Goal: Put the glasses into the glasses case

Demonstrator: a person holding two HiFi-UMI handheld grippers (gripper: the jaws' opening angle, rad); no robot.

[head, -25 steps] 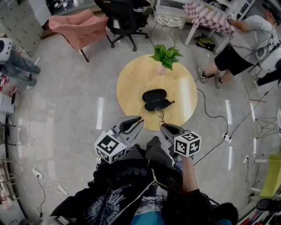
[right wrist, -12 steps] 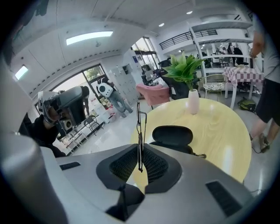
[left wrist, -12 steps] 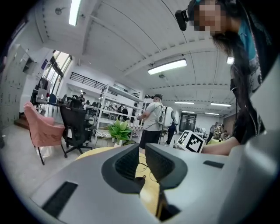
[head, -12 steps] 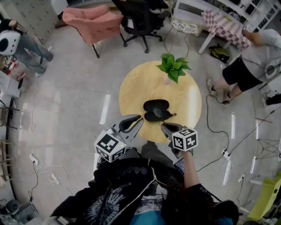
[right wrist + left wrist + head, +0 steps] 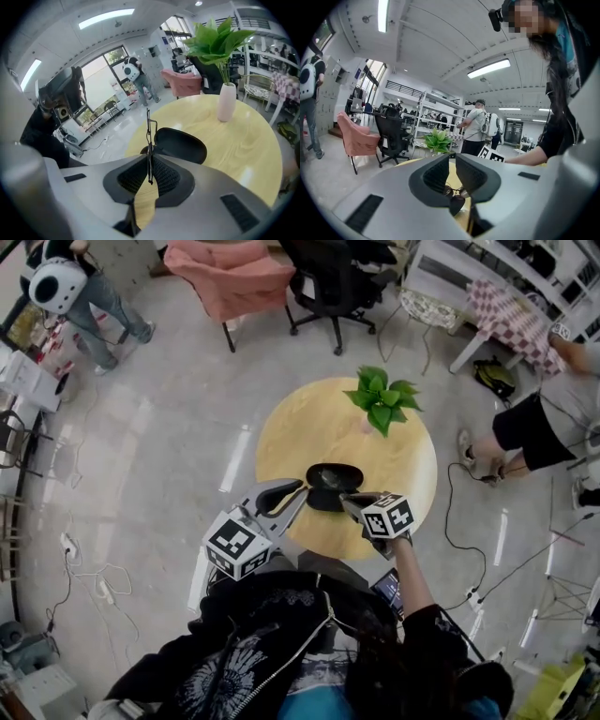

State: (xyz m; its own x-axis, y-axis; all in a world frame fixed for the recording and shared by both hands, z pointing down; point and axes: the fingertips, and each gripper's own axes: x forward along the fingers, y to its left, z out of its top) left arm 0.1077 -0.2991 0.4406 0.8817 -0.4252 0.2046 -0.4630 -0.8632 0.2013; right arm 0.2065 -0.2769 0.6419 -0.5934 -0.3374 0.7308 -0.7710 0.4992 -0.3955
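The black glasses case (image 5: pixel 328 476) lies open on the round yellow table (image 5: pixel 300 427), near its front edge. In the right gripper view the case (image 5: pixel 180 144) sits just beyond my jaws. My right gripper (image 5: pixel 149 157) is shut on a thin black temple of the glasses (image 5: pixel 148 126), which stands upright between the pads. In the head view the right gripper (image 5: pixel 345 501) is at the case's near rim. My left gripper (image 5: pixel 298 486) hovers just left of the case, jaws together and holding nothing. Past the left gripper (image 5: pixel 452 157) I see the glasses' lenses (image 5: pixel 454 191).
A green plant (image 5: pixel 380 399) in a pale vase (image 5: pixel 227 102) stands at the table's far side. A pink chair (image 5: pixel 230 277) and a black office chair (image 5: pixel 337 268) are beyond. A person (image 5: pixel 544 418) is at the right, and cables (image 5: pixel 469 521) run across the floor.
The view has closed in on the table. Both grippers have moved forward, from short of the table's edge to either side of the case. The right one still holds the glasses.
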